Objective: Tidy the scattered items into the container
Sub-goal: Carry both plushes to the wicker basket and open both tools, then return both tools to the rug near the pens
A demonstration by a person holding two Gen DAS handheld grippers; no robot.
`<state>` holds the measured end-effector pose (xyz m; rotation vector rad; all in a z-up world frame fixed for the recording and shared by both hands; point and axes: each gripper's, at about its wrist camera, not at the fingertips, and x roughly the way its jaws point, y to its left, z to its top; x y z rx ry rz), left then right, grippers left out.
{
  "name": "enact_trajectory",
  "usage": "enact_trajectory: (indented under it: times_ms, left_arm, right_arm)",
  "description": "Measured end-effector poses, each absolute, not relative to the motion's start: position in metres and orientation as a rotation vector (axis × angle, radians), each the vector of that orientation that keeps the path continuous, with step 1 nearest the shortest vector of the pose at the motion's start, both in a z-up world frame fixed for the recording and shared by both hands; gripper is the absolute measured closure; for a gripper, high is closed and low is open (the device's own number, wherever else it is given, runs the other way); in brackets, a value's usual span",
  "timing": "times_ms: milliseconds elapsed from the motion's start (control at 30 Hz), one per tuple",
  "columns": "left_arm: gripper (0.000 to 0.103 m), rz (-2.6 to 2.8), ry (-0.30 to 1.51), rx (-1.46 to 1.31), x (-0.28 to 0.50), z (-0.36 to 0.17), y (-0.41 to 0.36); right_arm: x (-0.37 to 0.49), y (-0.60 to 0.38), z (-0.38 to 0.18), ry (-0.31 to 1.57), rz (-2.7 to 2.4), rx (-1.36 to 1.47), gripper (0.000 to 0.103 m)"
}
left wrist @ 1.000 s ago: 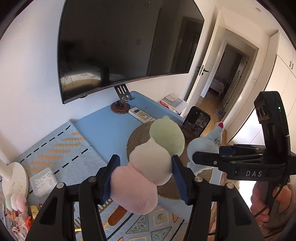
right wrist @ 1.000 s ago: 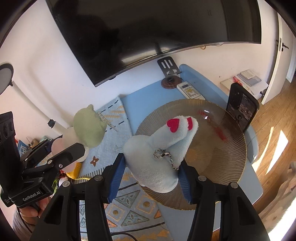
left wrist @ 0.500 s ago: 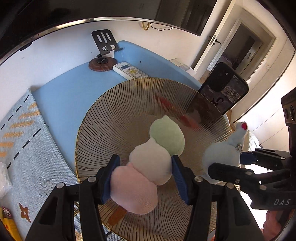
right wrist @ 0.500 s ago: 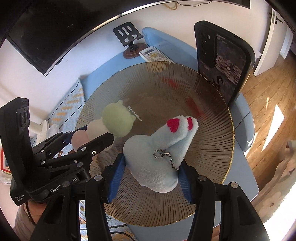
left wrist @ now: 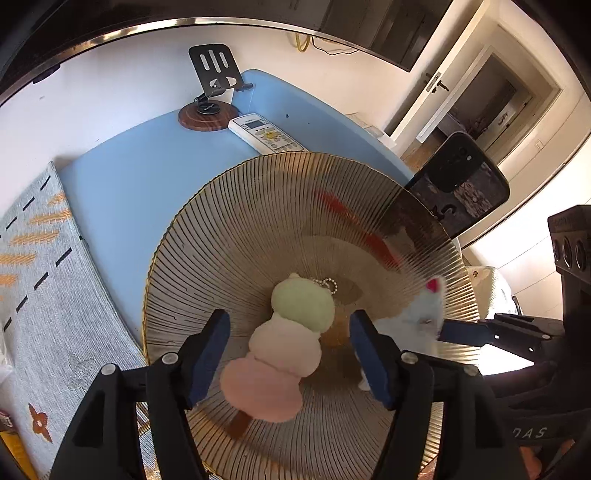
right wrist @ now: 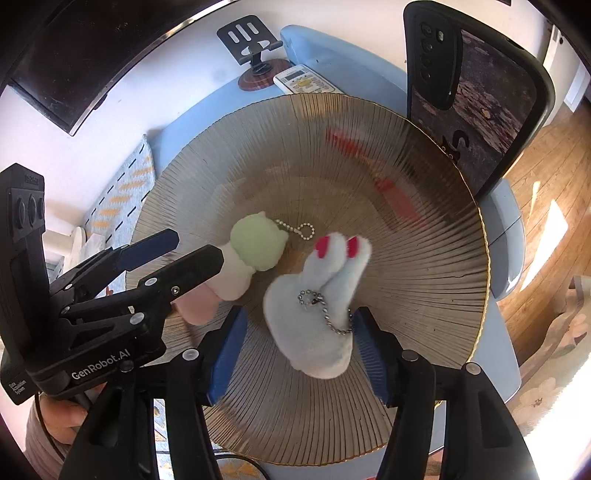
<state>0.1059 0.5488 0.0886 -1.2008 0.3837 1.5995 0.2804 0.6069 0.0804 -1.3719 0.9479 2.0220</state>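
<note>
Both tools (left, right) now spread, plush toys released onto dish.

**Bright daylight, heavy fisheye warp, slight motion blur**

Both views are well lit by daylight. In the right wrist view, sun patches blaze on the wooden floor at the right edge, washed out near the lower right corner. The ribbed glass dish catches soft glare and smears red reflections across its ridges. The blue plush looks motion-blurred in the left wrist view, sharper in the right. Fisheye distortion bends the television's edge into an arc, and black vignetting rings each frame. Shadows beneath the toys are soft and short.
</note>
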Motion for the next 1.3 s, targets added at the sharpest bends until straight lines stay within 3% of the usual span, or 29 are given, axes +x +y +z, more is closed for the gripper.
enact_trajectory:
  times_ms: [100,167,467,900,1300]
  left_arm:
    - [0.038,1.617,0.318,-1.188,0.101,0.107,0.532]
    - [0.028,1.632,0.268,-1.183,0.098,0.119,0.517]
    - [0.028,1.805,0.168,-1.188,0.083,0.154,0.394]
    - [0.028,2.093,-0.083,-1.35,0.006,0.143,0.156]
    - [0.028,2.326,-0.144,-1.384,-0.05,0.13,0.006]
  right_arm:
    - [0.282,0.602,0.089,0.943,2.035,-1.348,0.035]
    - [0.281,0.597,0.096,0.935,2.041,-1.337,0.035]
    - [0.23,0.534,0.131,0.888,2.195,-1.298,0.029]
    - [0.117,0.378,0.133,0.779,2.337,-1.476,0.029]
    - [0.053,0.282,0.132,0.756,2.395,-1.528,0.029]
